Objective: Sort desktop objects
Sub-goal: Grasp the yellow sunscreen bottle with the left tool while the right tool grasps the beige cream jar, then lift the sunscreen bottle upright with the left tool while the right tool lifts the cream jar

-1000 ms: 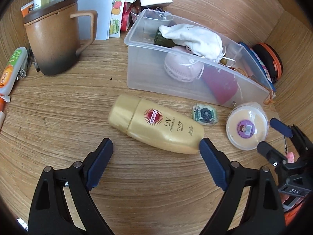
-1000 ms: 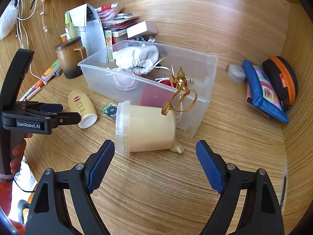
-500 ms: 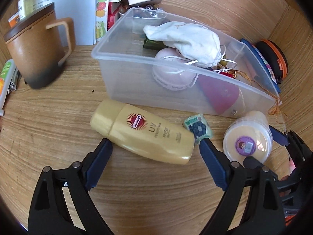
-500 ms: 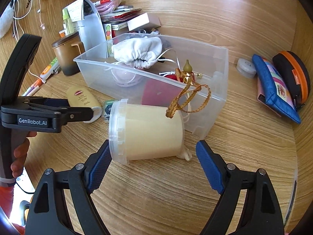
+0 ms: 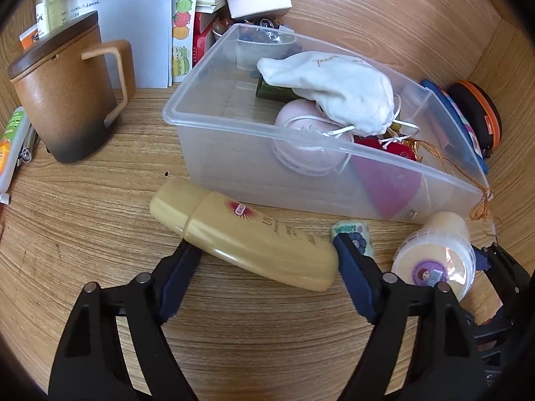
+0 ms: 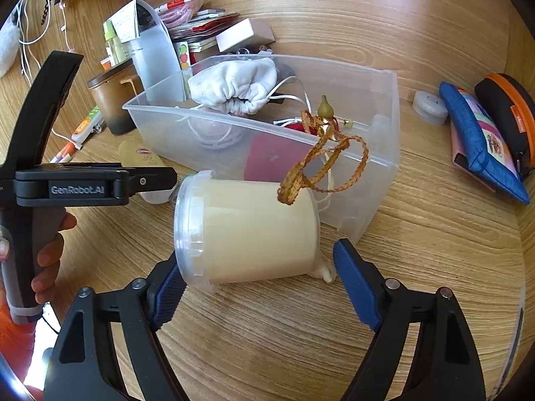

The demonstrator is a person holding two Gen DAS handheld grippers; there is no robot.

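A gold sunscreen bottle [image 5: 247, 234] lies on its side on the wooden desk in front of a clear plastic bin [image 5: 301, 180]. My left gripper [image 5: 267, 267] is open, its blue pads straddling the bottle's lower end. A cream tub with a clear lid [image 6: 247, 230] lies on its side by the bin's near corner; it also shows in the left wrist view [image 5: 434, 257]. My right gripper [image 6: 257, 284] is open with its pads either side of the tub. The bin [image 6: 384, 133] holds a white pouch [image 6: 234, 87], a pink round case, a red item and a gold cord [image 6: 321, 163] hanging over its rim.
A brown lidded mug [image 5: 63, 93] stands at the left, with pens and a tube beside it. Papers, books and a white box [image 5: 257, 0] stack behind the bin. A small patterned packet [image 5: 354, 234] lies by the bottle. A blue pouch [image 6: 478, 143] and orange-black case [image 6: 508, 110] lie at the right.
Both grippers have moved forward. The left pads now straddle the sunscreen bottle and the right pads flank the cream tub. Both stayed open.
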